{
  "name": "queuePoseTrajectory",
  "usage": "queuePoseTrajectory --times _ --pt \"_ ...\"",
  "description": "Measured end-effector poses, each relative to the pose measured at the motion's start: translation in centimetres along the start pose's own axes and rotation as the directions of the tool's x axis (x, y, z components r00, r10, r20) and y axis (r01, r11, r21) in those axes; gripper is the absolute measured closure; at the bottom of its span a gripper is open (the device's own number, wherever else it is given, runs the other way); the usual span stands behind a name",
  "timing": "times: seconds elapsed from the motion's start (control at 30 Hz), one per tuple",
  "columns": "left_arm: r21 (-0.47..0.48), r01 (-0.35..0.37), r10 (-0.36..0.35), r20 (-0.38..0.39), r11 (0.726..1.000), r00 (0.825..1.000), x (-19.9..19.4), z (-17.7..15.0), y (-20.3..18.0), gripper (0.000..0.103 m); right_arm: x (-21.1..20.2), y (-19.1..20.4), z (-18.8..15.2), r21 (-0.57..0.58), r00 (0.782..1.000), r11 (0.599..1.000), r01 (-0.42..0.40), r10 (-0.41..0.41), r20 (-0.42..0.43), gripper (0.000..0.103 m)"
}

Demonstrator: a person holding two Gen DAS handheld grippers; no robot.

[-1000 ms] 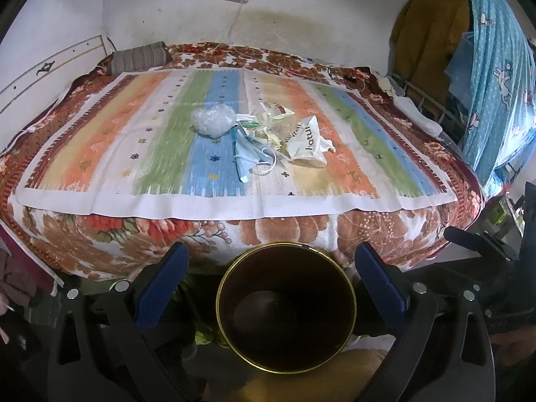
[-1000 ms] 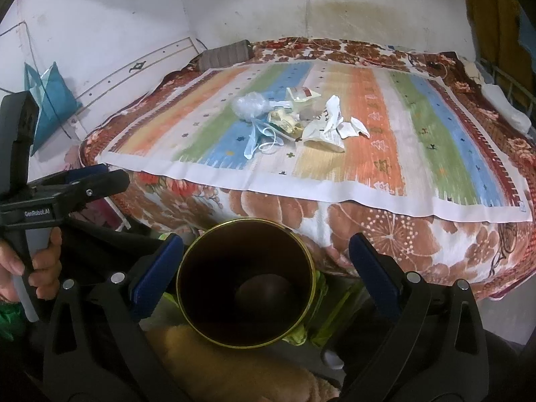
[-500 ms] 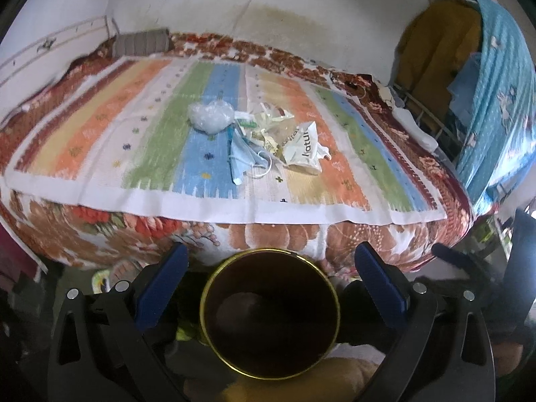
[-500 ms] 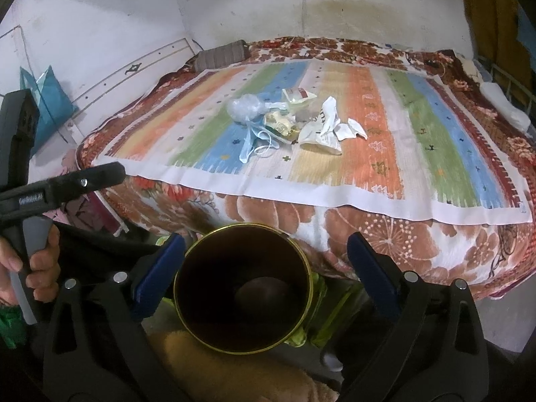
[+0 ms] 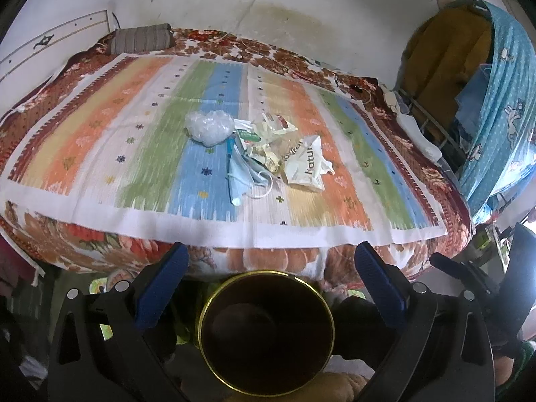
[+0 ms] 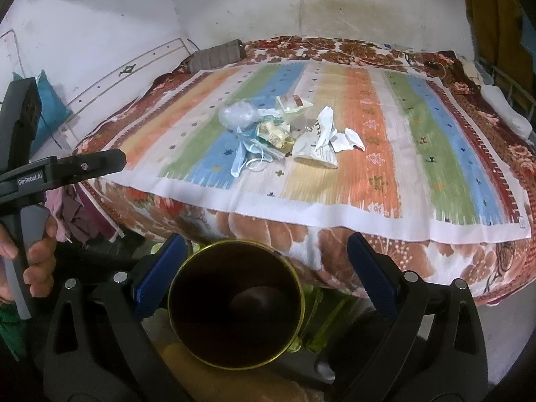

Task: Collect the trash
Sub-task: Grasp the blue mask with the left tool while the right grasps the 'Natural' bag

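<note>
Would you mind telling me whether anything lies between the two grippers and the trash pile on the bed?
Nothing visible does: only bare striped cloth separates the trash pile from the open left gripper and right gripper.

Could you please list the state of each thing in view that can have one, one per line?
Left gripper: open, empty.
Right gripper: open, empty.
Bin: upright, open-topped, looks empty.
Trash pile: on the mat, uncollected.
Face mask: crumpled, at the pile's near edge.
Clear bag: scrunched, on the pile's left side.
White packet: torn open, lying flat.
Mat: spread flat on the bed.
</note>
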State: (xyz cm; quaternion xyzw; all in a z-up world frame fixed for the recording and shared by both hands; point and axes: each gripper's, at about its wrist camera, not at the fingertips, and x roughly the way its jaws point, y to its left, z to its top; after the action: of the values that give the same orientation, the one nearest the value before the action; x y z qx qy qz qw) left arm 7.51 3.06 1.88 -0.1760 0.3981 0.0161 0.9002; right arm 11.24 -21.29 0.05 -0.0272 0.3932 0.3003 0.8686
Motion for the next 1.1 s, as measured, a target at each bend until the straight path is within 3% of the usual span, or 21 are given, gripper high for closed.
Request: queuePoseTrajectory --times 0.2,0.4,0.67,0.8,0.93,1.1 --pt "-0.018 -0.014 0.014 -0.026 1.0 1.0 1.6 2.1 0.1 0.007 1.3 -0.5 1.5 0.009 1.0 1.0 -0.004 0.004 -0.029 0.012" --pt "-0.006 -0.036 0.036 -0.04 0.999 0.999 3.8 4.9 0.0 0.007 2.5 -1.0 4.0 -0.022 0.999 0.999 0.041 -0.042 -0.035 0.012" --pt "-0.021 -0.038 0.034 -0.136 0.999 0.99 8.0 6.8 0.9 0.011 5.2 -2.3 6.7 -0.038 0.995 0.997 0.061 -0.064 -0.076 0.016" --pt "-0.037 -0.008 0.002 -0.167 0.999 0.986 9.5 7.0 1.2 0.011 6.8 -3.3 7.7 0.009 0.993 0.999 0.04 -0.039 -0.108 0.019" --pt "-0.041 -0.001 -0.008 -0.213 0.999 0.977 11.7 7.1 1.8 0.016 9.0 -4.6 8.7 0.021 0.988 0.997 0.075 -0.071 -0.139 0.021" --pt "-0.056 0.034 -0.045 -0.218 0.998 0.975 13.8 8.3 3.0 0.018 11.1 -6.1 9.7 0.028 0.987 0.996 0.08 -0.075 -0.141 0.024"
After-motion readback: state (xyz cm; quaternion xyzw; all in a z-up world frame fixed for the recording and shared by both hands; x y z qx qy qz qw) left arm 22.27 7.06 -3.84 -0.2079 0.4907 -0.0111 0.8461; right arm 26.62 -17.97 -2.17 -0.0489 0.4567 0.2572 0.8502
